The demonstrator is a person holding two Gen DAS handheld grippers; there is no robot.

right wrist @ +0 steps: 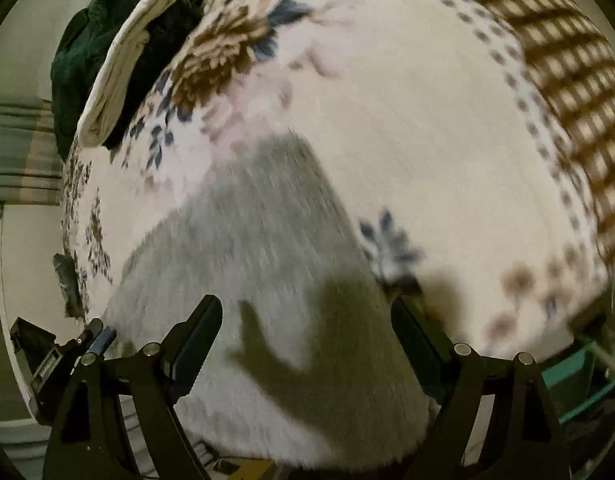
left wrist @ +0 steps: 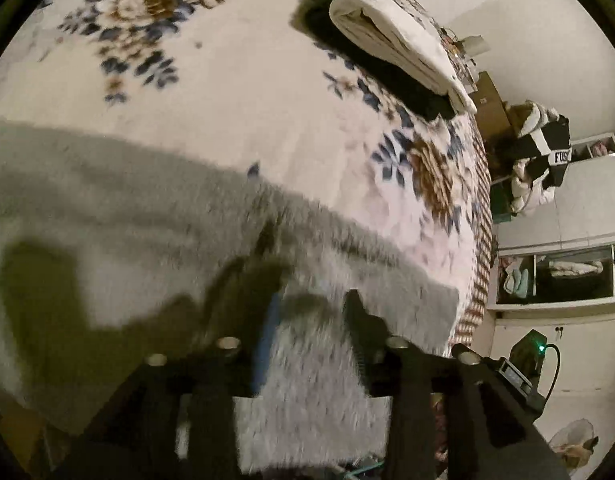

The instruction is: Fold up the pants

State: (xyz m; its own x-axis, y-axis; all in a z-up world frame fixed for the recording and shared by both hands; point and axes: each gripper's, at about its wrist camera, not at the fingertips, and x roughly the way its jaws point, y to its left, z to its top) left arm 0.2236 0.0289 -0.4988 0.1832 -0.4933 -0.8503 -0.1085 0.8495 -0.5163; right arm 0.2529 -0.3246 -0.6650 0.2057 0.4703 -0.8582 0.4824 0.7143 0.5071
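Observation:
Grey fuzzy pants (left wrist: 127,208) lie spread flat on a floral bedspread (left wrist: 235,80). In the left wrist view my left gripper (left wrist: 311,312) hovers just above their near edge, jaws apart with grey cloth showing between them, holding nothing. In the right wrist view the pants (right wrist: 251,240) run away from me as a long grey strip. My right gripper (right wrist: 307,320) is wide open above the near end, empty, its shadow falling on the cloth.
A folded white cloth (left wrist: 395,32) on a black garment lies at the far side of the bed; it also shows in the right wrist view (right wrist: 119,64), next to a dark green garment (right wrist: 83,52). Shelves and a jacket (left wrist: 543,152) stand past the bed's right edge.

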